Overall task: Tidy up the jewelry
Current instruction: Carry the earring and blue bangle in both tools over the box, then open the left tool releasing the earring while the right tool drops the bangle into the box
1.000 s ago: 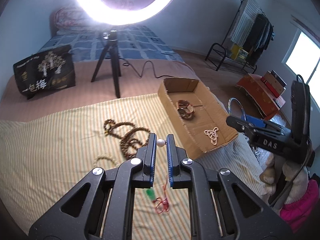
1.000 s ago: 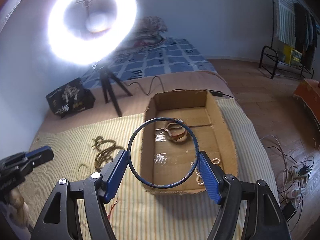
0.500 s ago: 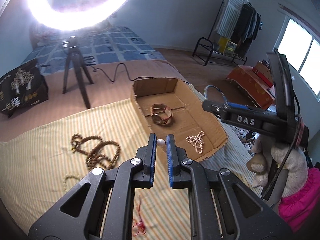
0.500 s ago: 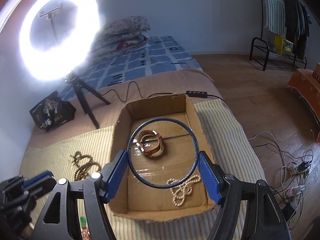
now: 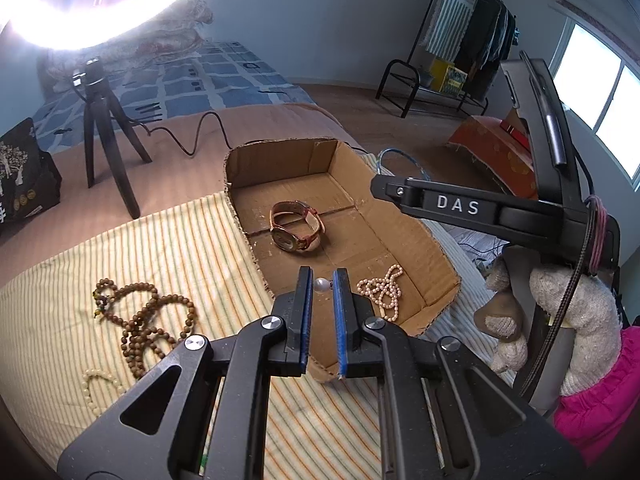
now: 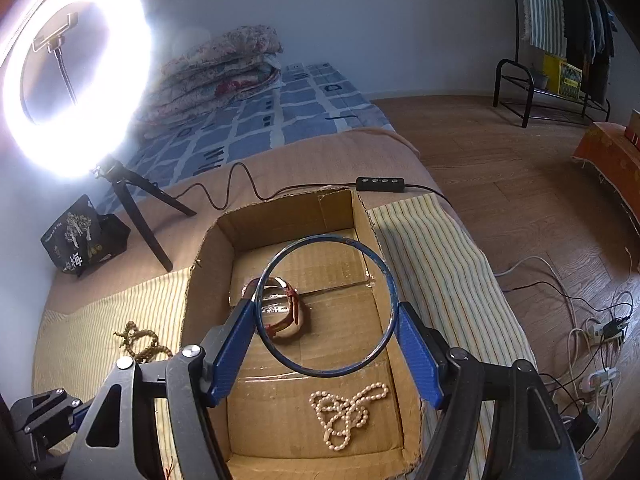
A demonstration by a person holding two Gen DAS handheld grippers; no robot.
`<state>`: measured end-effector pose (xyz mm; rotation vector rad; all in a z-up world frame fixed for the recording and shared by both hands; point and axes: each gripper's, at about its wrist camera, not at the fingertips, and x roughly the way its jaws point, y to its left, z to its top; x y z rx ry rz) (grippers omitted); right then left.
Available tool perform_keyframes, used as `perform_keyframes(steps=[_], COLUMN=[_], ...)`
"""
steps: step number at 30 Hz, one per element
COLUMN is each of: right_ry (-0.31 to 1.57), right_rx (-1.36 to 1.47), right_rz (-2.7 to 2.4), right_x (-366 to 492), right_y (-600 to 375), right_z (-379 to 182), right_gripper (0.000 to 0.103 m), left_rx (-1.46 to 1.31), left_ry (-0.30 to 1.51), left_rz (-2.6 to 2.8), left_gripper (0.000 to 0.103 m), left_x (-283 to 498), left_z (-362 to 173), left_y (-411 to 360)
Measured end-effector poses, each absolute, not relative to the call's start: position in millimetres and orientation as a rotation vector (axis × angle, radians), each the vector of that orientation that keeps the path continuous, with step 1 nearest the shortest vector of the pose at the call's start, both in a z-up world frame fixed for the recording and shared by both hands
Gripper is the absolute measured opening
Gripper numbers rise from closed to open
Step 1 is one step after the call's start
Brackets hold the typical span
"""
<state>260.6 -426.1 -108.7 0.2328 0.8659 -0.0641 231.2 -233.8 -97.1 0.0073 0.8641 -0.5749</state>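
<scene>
Left wrist view: your cardboard box (image 5: 400, 216) fills the frame's centre on the striped bed cover (image 5: 180, 248), holding a watch (image 5: 296, 226) and a pearl necklace (image 5: 380, 290). Your right tool (image 6: 326, 308) grips a blue bangle (image 6: 384, 276) above the box. Your left tool (image 5: 322, 286) pinches a small pearl (image 5: 322, 285) at lower centre.

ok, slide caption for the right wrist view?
Right gripper holds a blue bangle over the cardboard box containing a watch and pearl necklace.
</scene>
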Motion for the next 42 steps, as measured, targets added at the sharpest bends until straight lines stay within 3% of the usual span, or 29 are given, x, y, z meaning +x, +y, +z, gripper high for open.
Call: perform_keyframes(steps=[18, 20, 22, 24, 42], right_ry=[0.876, 0.871, 0.86, 0.855, 0.82], right_rx=[0.207, 0.205, 0.199, 0.201, 0.222], right_rz=[-0.073, -0.08, -0.092, -0.091, -0.113], right_x=[270.7, 269.7, 267.4, 266.6, 249.9], right_y=[-424.4, -424.9, -425.6, -426.3, -429.4], right_z=[-119.1, -118.1, -116.1, -114.4, -98.9], right_gripper=[0.074, 0.08, 0.087, 0.089, 0.094], left_rx=[0.07, 0.073, 0.08, 0.078, 0.085], left_ry=[0.846, 0.85, 0.853, 0.846, 0.818], left_rz=[-0.575, -0.579, -0.578, -0.577, -0.556], left_gripper=[0.008, 0.008, 0.015, 0.045, 0.046], left_x=[231.3, 230.8, 230.6, 229.5, 217.0], left_z=[-103.3, -103.6, -104.3, -104.4, -91.3], left_y=[-250.0, -250.4, -251.3, -251.3, -241.4])
